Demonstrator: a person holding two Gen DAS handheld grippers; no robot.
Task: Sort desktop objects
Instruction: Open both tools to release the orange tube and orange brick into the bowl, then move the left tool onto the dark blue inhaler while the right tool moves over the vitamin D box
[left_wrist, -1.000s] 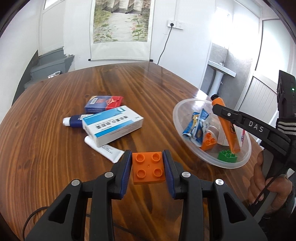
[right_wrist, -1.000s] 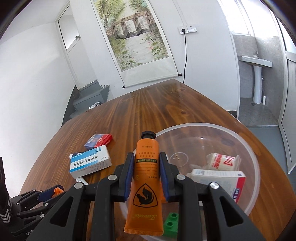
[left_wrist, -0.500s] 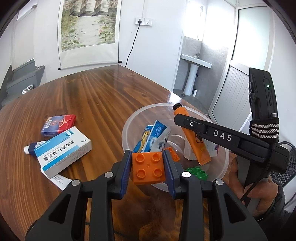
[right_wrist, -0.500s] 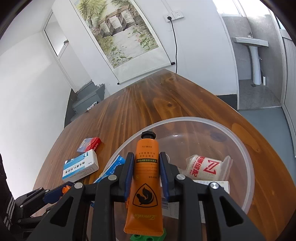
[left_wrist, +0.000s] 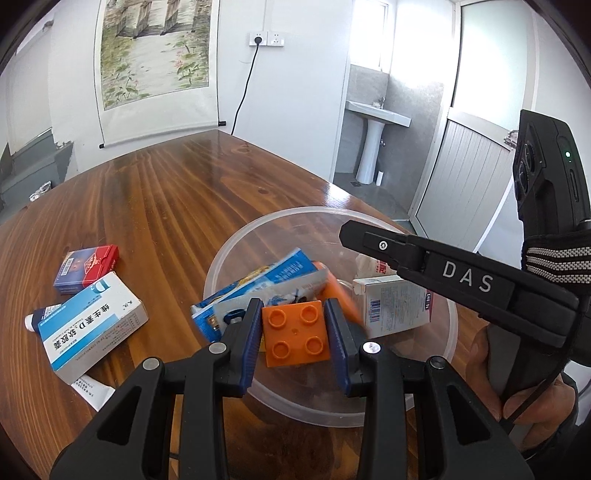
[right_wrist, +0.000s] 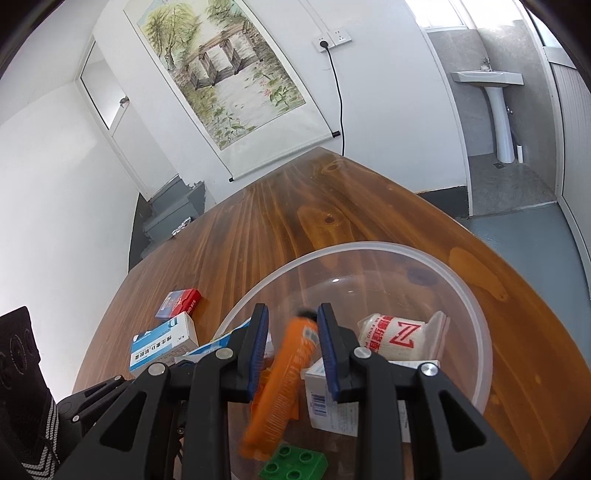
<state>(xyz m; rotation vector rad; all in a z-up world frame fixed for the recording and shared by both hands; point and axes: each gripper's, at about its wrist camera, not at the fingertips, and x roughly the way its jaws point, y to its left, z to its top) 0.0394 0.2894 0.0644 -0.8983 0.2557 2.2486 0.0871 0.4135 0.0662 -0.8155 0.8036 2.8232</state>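
My left gripper (left_wrist: 294, 334) stands open over the clear plastic bowl (left_wrist: 236, 251); the orange brick (left_wrist: 295, 333) sits loose and tilted between its pads. My right gripper (right_wrist: 291, 345) is open above the bowl (right_wrist: 476, 310); the orange tube (right_wrist: 284, 384) is blurred and tilted, falling free between its fingers. The bowl holds a blue-white sachet (left_wrist: 258, 284), a white box (left_wrist: 395, 306), a white Z-marked pack (right_wrist: 399, 336) and a green brick (right_wrist: 293, 463).
On the wooden table (left_wrist: 155, 206) left of the bowl lie a blue-white medicine box (left_wrist: 90, 328), a red-blue card pack (left_wrist: 86, 267), a blue-capped tube (left_wrist: 42, 319) and a white tube (left_wrist: 92, 389). The right gripper's body (left_wrist: 461, 280) reaches over the bowl's right side.
Both grippers have opened over the bowl. The orange tube has slipped from the right gripper and tilts as it falls; the orange brick has come loose in the left.
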